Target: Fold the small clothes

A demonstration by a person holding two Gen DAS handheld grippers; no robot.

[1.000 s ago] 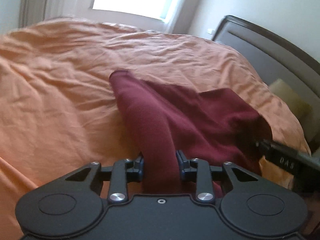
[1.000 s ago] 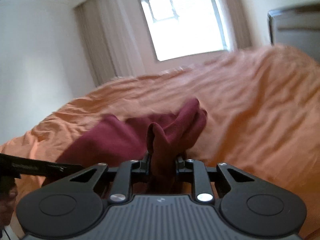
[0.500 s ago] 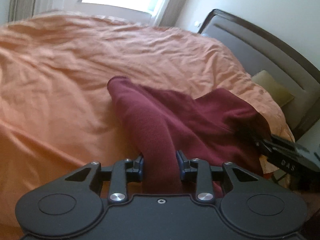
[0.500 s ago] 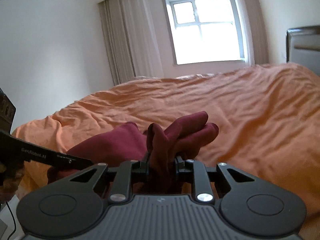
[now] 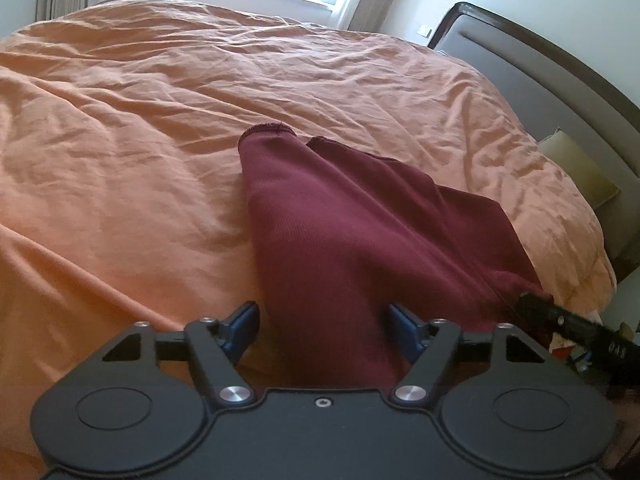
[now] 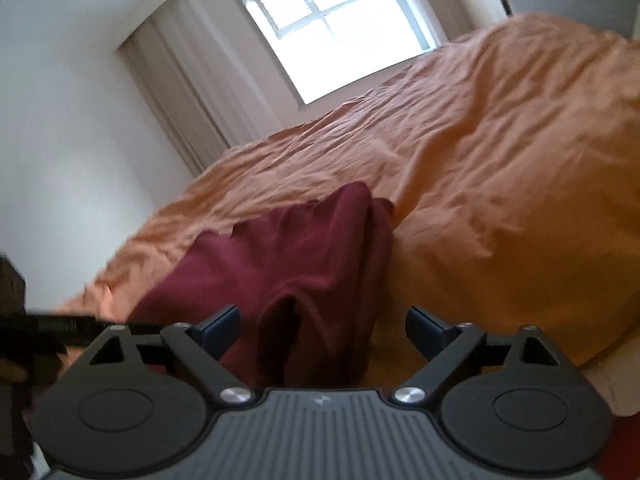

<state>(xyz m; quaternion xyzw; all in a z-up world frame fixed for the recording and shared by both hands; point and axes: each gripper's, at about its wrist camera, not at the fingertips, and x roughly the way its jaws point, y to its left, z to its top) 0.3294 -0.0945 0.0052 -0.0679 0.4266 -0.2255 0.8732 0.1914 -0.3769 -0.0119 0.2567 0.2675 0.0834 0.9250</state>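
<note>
A dark red garment (image 5: 340, 220) lies in loose folds on the orange bedcover (image 5: 140, 120), one tube-like end pointing toward the window. My left gripper (image 5: 324, 320) is open, its blue-padded fingers standing on either side of the cloth's near end. In the right wrist view the same garment (image 6: 288, 248) runs back between the fingers of my right gripper (image 6: 322, 324), which is open with gaps on both sides of the cloth. The other tool's black tip shows in each view: the right gripper (image 5: 576, 328) at the garment's right corner, the left gripper (image 6: 60, 326) at its left.
The rumpled bedcover (image 6: 500, 160) fills most of both views. A dark headboard (image 5: 540, 52) and a pale pillow (image 5: 580, 172) are at the right. A bright window (image 6: 332, 28) with curtains (image 6: 180, 92) stands behind the bed.
Both grippers were shut on the garment; their jaws have spread apart and the cloth now lies loose between them. The right wrist view has tilted.
</note>
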